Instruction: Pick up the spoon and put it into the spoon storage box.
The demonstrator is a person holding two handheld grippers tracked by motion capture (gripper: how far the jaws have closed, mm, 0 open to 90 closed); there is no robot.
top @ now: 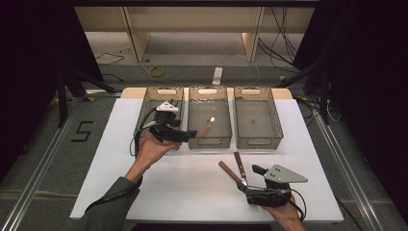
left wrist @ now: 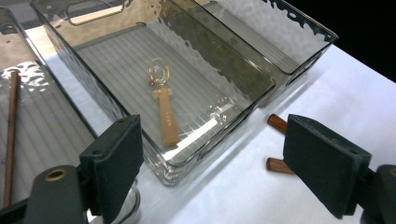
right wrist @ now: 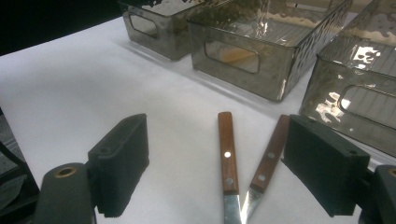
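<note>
Three smoky clear bins stand in a row at the back of the white table (top: 120,183). A pale spoon (top: 207,127) (left wrist: 163,107) lies in the middle bin (top: 226,118) (left wrist: 219,126). My left gripper (top: 185,136) (left wrist: 219,158) hovers by that bin's near left corner, open, with nothing between its pads. Two wood-handled knives (top: 231,171) (right wrist: 226,154) lie side by side on the table, blades toward me. My right gripper (top: 246,188) (right wrist: 219,163) rests low at their blade ends, open, with both handles lying between its fingers (right wrist: 119,163) but untouched.
The left bin (top: 144,113) (left wrist: 42,135) holds a thin brown stick (left wrist: 11,135). The right bin (top: 276,118) (right wrist: 355,88) has nothing in it that I can see. Cables and a power strip (top: 217,75) lie on the floor past the table.
</note>
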